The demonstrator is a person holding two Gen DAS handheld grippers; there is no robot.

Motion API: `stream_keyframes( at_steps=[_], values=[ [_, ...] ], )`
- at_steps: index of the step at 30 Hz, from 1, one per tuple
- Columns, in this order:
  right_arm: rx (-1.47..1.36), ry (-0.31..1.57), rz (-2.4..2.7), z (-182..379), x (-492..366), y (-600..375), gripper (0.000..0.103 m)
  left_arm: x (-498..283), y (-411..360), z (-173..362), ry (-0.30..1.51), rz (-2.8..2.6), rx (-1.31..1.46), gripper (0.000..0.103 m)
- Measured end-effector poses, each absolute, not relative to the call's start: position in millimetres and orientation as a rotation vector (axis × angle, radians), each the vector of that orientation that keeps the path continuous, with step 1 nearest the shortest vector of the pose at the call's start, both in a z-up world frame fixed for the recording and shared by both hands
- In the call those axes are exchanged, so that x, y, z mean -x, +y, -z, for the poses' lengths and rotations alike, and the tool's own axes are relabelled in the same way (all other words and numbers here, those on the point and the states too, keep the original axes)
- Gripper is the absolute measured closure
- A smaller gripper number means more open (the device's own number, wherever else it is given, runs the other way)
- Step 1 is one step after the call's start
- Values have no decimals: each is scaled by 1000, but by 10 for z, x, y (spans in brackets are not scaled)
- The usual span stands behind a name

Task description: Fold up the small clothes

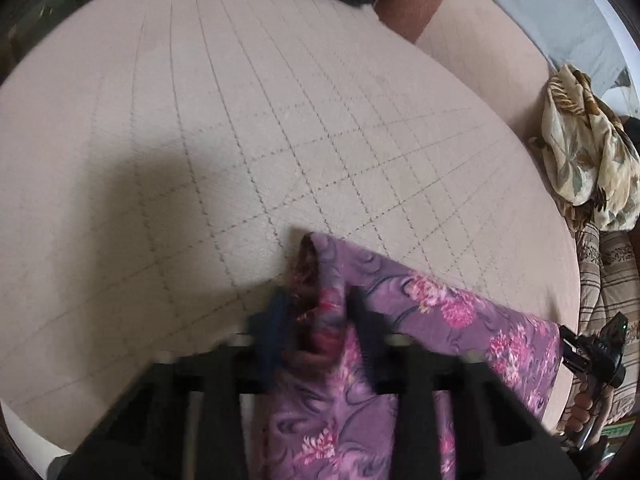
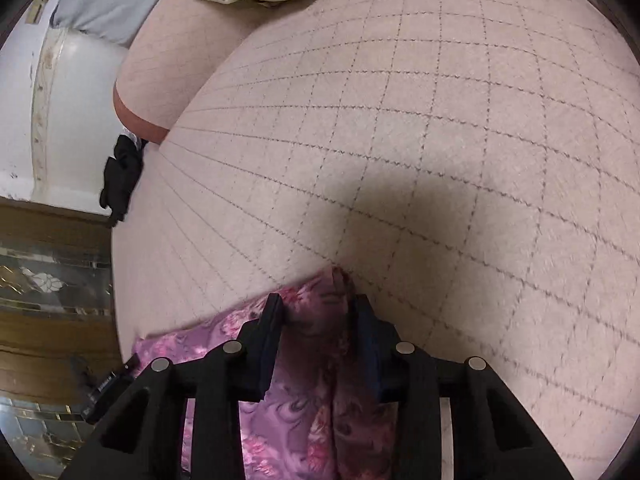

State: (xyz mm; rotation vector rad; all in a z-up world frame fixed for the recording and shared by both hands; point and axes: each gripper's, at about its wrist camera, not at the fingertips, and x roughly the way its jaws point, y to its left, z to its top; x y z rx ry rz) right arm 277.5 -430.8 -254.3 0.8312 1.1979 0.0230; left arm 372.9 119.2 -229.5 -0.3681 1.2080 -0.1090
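While both grippers sit low in their frames, here's the rundown:
Left gripper (image 1: 316,312): clenched on a bunched corner of the purple floral cloth (image 1: 440,312)
Right gripper (image 2: 318,312): clamped on another corner (bit blurry)
Cloth: lower middle, draped over the checked blanket (image 1: 240,120)
Extras: cream floral garment (image 1: 588,148) at right edge

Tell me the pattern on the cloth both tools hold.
Purple cloth with pink flowers and dark swirls; clearest in the left wrist view.
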Motion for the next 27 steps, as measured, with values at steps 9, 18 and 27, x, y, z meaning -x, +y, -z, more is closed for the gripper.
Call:
stream_keyframes(
  at_steps=[9,18,27],
  values=[
    [-753,1100,32,2232,-2571,-4325,97,-3390,1419,2249,1139,119,391,91],
    [-740,1079,50,2244,-2551,-4388,17,-3336,1526,1893,1053,72,330,34],
    [-900,1186,-63,2668,-2768,-4497,29,-3625,1258,2272,1149,128,324,47]
  ],
)
